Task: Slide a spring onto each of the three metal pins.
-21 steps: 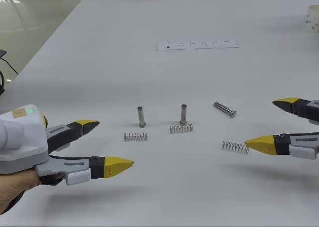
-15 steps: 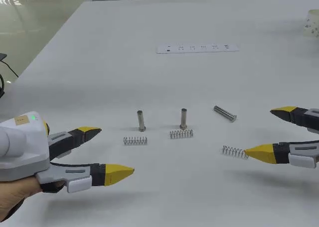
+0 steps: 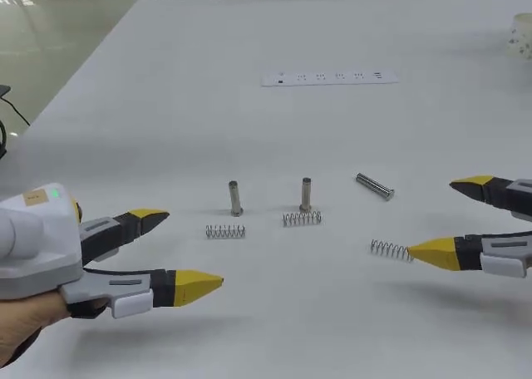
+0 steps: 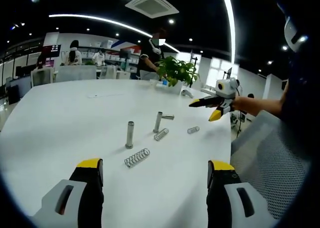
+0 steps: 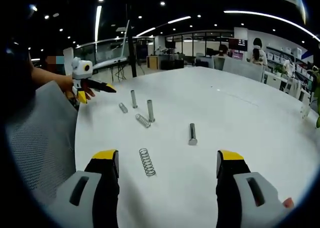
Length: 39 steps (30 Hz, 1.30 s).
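Two metal pins (image 3: 235,198) (image 3: 306,194) stand upright on the white table (image 3: 249,130), and a third pin (image 3: 375,186) lies on its side to the right. A spring lies in front of each upright pin (image 3: 225,230) (image 3: 302,219), and a third spring (image 3: 391,249) lies at the right. My left gripper (image 3: 189,248) hovers open at the lower left, short of the left spring (image 4: 137,157). My right gripper (image 3: 432,216) is open at the right edge, its near tip just beside the third spring (image 5: 147,162). Both hold nothing.
A white power strip (image 3: 330,77) lies flat at mid-table, beyond the pins. A patterned cup (image 3: 521,34) stands at the far right edge. A potted plant (image 4: 175,73) and people are in the background. A mesh chair (image 5: 45,123) is at the table's near edge.
The head camera has shifted slightly. Pins and springs keep their places, and both grippers stay open in about the same spots.
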Available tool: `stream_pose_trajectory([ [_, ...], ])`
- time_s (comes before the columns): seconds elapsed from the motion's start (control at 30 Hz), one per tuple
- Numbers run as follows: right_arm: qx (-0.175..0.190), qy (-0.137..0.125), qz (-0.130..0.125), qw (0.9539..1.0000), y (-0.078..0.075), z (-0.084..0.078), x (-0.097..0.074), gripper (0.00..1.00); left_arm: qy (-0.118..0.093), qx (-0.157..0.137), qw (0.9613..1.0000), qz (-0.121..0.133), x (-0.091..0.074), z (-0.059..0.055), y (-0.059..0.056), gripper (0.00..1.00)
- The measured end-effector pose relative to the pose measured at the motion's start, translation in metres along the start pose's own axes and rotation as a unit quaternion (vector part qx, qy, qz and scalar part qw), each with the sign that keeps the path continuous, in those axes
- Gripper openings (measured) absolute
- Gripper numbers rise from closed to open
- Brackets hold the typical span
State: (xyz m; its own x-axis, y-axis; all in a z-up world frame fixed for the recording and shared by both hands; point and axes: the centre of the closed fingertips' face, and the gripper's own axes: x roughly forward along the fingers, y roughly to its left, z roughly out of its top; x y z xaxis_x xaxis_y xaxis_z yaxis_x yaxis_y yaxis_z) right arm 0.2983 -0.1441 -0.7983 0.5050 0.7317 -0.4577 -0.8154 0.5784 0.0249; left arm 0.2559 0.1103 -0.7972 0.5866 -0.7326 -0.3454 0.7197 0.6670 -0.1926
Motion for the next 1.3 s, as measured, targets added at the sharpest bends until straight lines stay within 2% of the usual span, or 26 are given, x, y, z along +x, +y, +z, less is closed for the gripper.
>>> stream_pose_trajectory([
  [1.3, 0.006, 0.006, 0.004, 1.0, 0.0021, -0.0045, 0.0011, 0.79, 0.001, -0.001, 1.0, 0.0, -0.0002, -0.0003, 0.0004, 0.82],
])
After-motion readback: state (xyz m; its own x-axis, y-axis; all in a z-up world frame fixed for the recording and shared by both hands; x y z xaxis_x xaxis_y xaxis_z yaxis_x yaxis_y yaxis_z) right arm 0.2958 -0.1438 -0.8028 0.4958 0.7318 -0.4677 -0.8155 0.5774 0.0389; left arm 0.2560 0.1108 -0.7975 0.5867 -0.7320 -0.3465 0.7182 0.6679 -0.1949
